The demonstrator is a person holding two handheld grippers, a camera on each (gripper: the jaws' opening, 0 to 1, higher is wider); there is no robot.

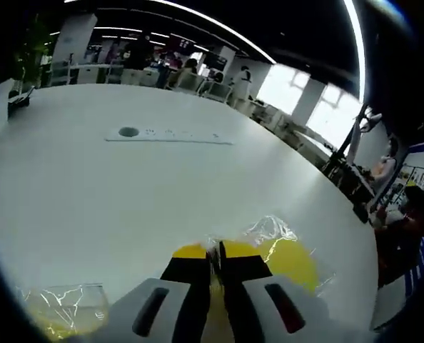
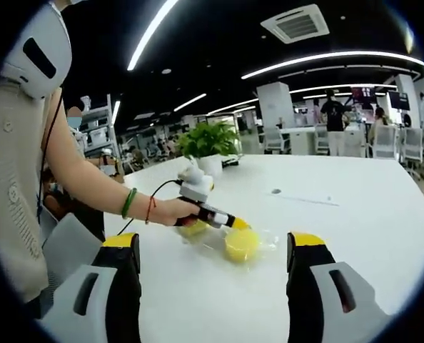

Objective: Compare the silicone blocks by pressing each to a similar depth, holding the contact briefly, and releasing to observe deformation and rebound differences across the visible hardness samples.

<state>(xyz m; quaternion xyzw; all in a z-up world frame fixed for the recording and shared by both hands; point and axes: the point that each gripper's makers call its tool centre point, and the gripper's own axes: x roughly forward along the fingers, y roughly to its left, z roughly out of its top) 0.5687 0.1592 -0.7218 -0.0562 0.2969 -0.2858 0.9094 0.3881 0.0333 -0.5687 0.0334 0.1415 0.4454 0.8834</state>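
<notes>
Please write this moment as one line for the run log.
left hand-held gripper: shut, tips on yellow block in clear wrap | right hand-held gripper: open, back from block | second wrapped block: untouched | table: white

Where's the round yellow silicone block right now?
In the right gripper view, the round yellow silicone block lies in clear wrap on the white table, touching the left tool's tip.

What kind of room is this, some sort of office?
Most likely a large open-plan office or lab. A long white table carries a potted plant, rows of chairs and desks stand behind, and strip lights with an air vent line the dark ceiling.
</notes>
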